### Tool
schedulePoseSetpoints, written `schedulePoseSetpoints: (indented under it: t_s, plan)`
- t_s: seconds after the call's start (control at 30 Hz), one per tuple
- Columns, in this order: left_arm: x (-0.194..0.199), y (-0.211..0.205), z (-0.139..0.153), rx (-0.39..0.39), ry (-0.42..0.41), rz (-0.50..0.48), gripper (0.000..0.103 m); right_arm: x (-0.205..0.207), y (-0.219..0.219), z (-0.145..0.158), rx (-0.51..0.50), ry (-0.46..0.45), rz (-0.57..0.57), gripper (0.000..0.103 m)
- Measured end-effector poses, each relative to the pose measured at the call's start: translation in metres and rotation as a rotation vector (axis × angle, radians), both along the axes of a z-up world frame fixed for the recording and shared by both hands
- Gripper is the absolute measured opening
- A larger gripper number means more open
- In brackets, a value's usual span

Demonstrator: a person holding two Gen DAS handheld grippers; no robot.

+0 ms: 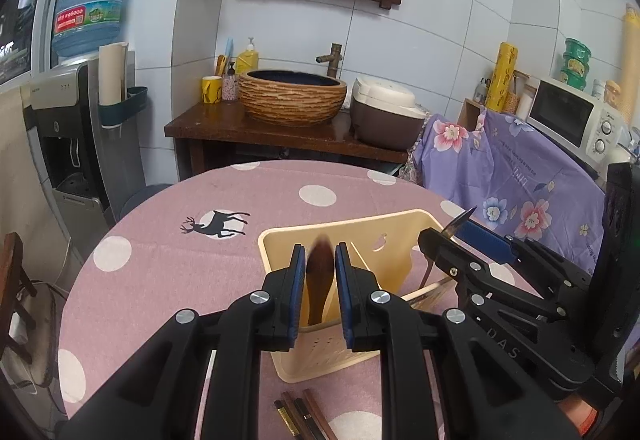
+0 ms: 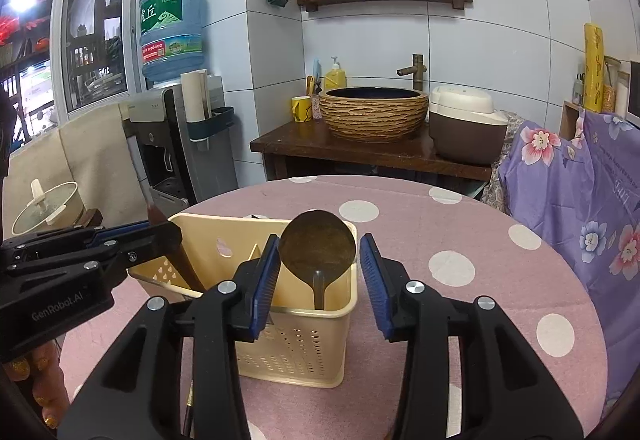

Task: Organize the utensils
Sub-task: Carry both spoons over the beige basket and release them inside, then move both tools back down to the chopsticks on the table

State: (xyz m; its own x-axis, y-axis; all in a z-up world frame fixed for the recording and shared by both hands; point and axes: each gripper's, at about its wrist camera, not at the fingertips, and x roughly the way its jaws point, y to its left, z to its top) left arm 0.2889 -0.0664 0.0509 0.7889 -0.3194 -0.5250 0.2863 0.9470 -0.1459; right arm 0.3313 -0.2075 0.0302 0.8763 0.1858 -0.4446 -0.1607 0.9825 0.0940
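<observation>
On the round table (image 2: 460,224) stands the utensil caddy (image 2: 304,324), straight ahead of both my grippers. My left gripper (image 1: 320,260) sits over its left compartment, with the wooden spatula (image 1: 320,280) between the pads, its lower end down inside. My right gripper (image 2: 318,272) sits over the right compartment, where the ladle (image 2: 318,248) stands upright, bowl up, between the pads without touching them. Chopsticks (image 1: 304,416) lie on the table just in front of the caddy. Behind the table is a counter (image 2: 360,151) bearing a basin (image 2: 374,115), with a rice cooker (image 2: 464,123) to its right.
</observation>
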Motion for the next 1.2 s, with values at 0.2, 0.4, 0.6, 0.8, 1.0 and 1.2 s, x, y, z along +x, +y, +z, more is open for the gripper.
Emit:
schedulePoseSetpoints:
  t_s: [0.2, 0.4, 0.6, 0.8, 1.0, 1.2]
  plan:
    - [-0.011, 0.001, 0.008, 0.000, -0.035, -0.005, 0.022, -0.010, -0.002, 0.008, 0.003, -0.039, -0.010, 0.057]
    - [-0.045, 0.015, 0.007, 0.005, -0.058, 0.041, 0.054, -0.039, -0.022, 0.009, 0.011, 0.007, -0.074, 0.066]
    - [-0.100, 0.018, -0.033, 0.107, -0.010, 0.034, 0.058, -0.089, -0.049, -0.038, -0.053, 0.204, -0.163, 0.077]
    - [-0.114, 0.024, -0.099, 0.132, 0.201, 0.035, 0.055, -0.135, -0.052, -0.101, -0.088, 0.368, -0.210, 0.078]
    - [-0.122, 0.021, -0.119, 0.118, 0.265, 0.025, 0.053, -0.148, -0.034, -0.124, -0.103, 0.426, -0.191, 0.078]
    - [-0.127, 0.003, -0.127, 0.144, 0.272, 0.001, 0.053, -0.151, -0.028, -0.125, -0.115, 0.427, -0.210, 0.081]
